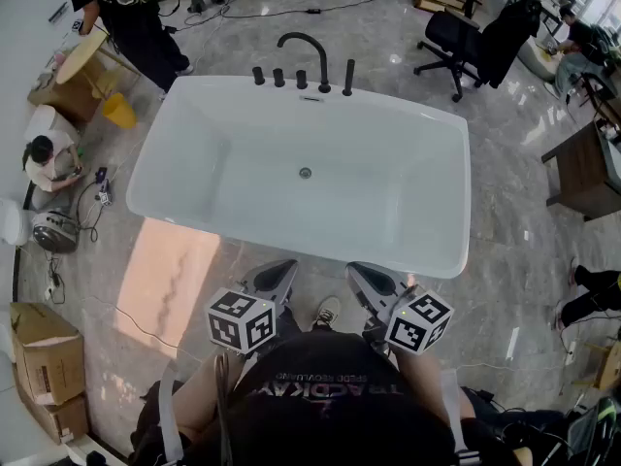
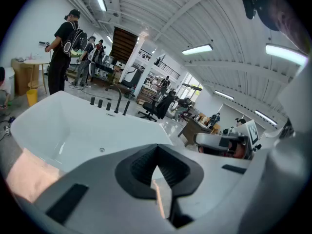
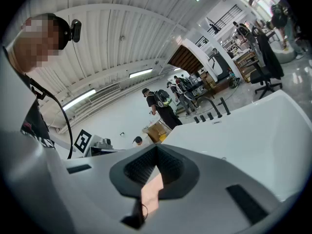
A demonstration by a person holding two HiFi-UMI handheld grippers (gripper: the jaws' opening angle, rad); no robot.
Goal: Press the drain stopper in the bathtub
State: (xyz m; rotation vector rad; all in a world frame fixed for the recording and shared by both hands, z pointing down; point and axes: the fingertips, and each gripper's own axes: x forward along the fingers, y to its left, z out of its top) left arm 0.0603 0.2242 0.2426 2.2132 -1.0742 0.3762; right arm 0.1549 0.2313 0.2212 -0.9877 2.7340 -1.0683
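Holding both tools low at bottom centre, I have the left gripper [image 1: 279, 275] and right gripper [image 1: 363, 278] clenched shut on nothing, just beside the near rim of the bathtub [image 1: 194, 153]. Farther up, the drain stopper [image 1: 305, 173] sits mid-frame on the tub floor, with the black faucet [image 1: 309, 51] beyond.

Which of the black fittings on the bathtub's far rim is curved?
The tall spout, fourth from the left: it arches like a hook, while the three short knobs and the slim rod stand straight.

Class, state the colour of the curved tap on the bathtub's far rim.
Black. The tap shows best in the head view, against the white bathtub.
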